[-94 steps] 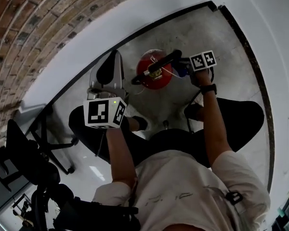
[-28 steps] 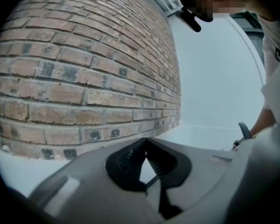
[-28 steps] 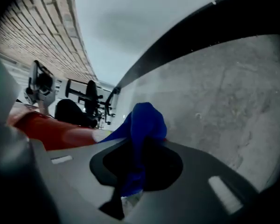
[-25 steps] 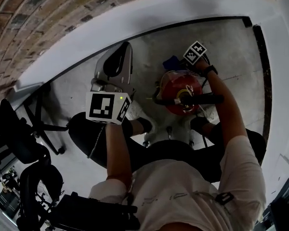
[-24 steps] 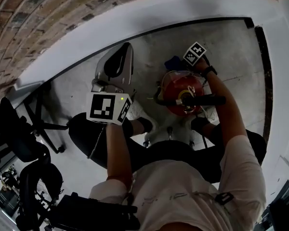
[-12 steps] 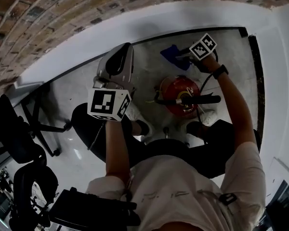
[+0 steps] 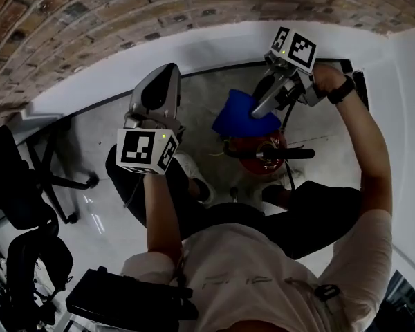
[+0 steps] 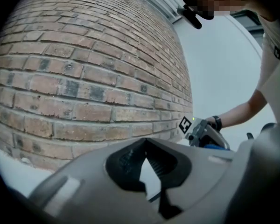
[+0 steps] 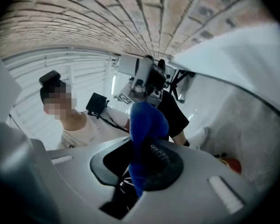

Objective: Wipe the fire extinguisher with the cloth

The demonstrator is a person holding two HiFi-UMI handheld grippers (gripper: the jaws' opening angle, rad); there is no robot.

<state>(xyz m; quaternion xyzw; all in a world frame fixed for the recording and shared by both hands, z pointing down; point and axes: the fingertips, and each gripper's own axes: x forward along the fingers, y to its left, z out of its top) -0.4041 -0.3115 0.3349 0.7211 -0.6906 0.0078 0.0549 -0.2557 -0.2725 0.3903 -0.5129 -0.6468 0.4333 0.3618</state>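
Head view, steep down.
- Right gripper (image 7: pixel 259 109) is raised at 1 o'clock from the person's chest. Its tongs are clamped on a blue cloth (image 7: pixel 238 113), which is bunched between the pads and sticks out past the tips.
- A red fire extinguisher (image 7: pixel 260 162) stands on the concrete floor (image 7: pixel 206 113), just in front of the knees. A black hose (image 7: pixel 271 153) lies across its top.
- The cloth hangs at 11 o'clock of the extinguisher and overlaps its upper edge. I cannot tell whether they touch.
- Left gripper (image 8: pixel 147 155) is at 9 o'clock of the cloth, well apart from it. Its tongs are closed tip to tip and hold nothing.
- A brick wall (image 7: pixel 90 19) runs across 12 o'clock.
- An office chair (image 7: pixel 17 185) is at 9 o'clock.
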